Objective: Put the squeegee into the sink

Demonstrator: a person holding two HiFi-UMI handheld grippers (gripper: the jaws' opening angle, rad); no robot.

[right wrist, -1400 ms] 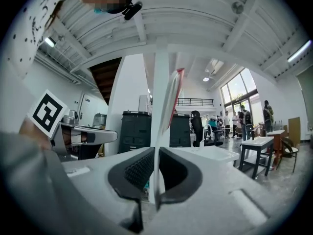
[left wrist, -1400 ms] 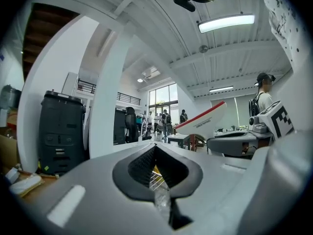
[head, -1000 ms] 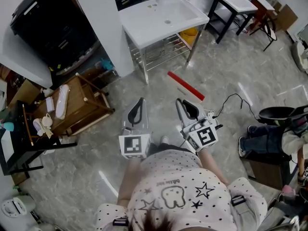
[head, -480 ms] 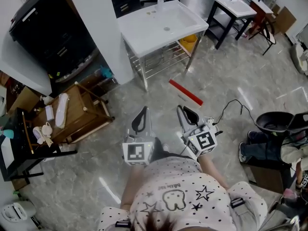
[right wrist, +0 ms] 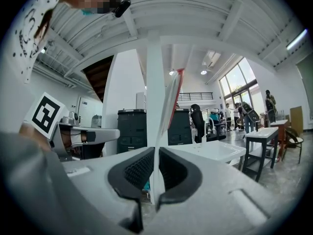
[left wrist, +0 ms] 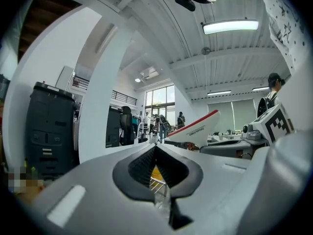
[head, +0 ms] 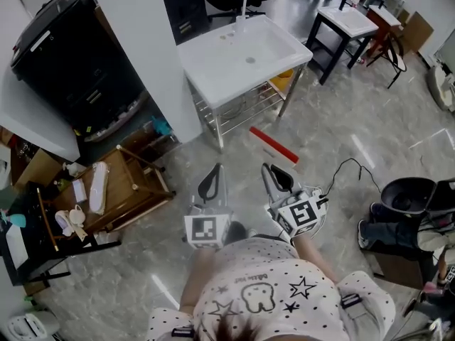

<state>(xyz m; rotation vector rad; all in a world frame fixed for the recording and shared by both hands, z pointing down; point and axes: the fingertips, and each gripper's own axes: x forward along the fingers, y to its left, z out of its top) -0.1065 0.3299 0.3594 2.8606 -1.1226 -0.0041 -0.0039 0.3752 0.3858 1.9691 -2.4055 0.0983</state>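
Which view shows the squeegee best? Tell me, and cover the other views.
The head view: the squeegee shows full length, red edge visible, ahead of the right gripper. The right gripper view sees it edge-on between its jaws; the left gripper view shows its blade side-on.

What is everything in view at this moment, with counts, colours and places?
squeegee: one, white with a red edge, held above the floor in front of the sink
sink: one, white, on a metal stand, top centre
second sink: one, white on a black frame, top right
printer: one, black, upper left
wooden stand: one, brown, on the floor at left
left gripper: one, grey, jaws together, nothing between them
right gripper: one, grey, shut on the squeegee's white handle
shirt: one, white with dark dots, bottom centre
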